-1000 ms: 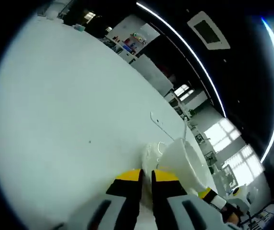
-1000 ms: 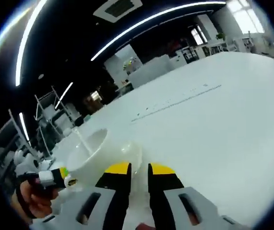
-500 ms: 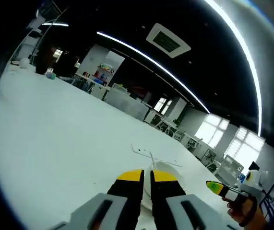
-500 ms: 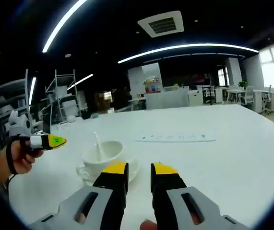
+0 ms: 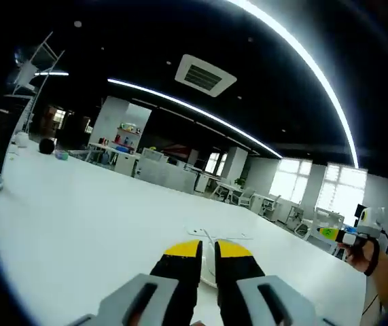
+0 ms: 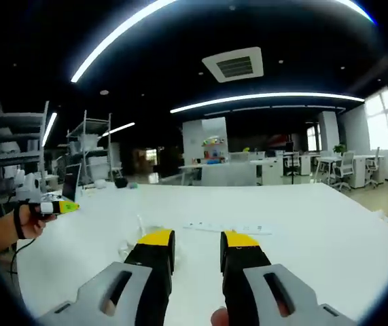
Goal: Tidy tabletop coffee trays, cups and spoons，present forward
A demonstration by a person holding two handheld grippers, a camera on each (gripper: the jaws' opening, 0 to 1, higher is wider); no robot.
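**Both grippers lifted off the white table, cup and saucer between them**

In the left gripper view, the white table (image 5: 78, 217) spreads wide and bare on the left. The left gripper (image 5: 206, 250) rises from the bottom centre, its yellow-tipped jaws nearly together with only a thin slit between them, holding nothing. Just beyond the tips lies the saucer (image 5: 209, 274), mostly hidden behind the jaws, with a thin spoon handle (image 5: 210, 238) rising above them. Past that, a flat white power strip (image 5: 217, 234) lies on the table. At the far right, the right gripper (image 5: 329, 233) comes in, held in a person's hand (image 5: 365, 250) above the table edge.

In the right gripper view, the left gripper (image 6: 59, 206) shows at the far left, gripped by a hand (image 6: 24, 216) with a strap round the wrist. Further right, a pale cup (image 6: 139, 243) stands on the table beside the near jaw; it is washed out against the tabletop, so its outline is hard to make out, and a spoon (image 6: 140, 225) seems to stand in it. The right gripper (image 6: 198, 239) rises at the bottom centre, jaws parted with a clear gap and empty. Between and beyond the tips lies the power strip (image 6: 229, 228).
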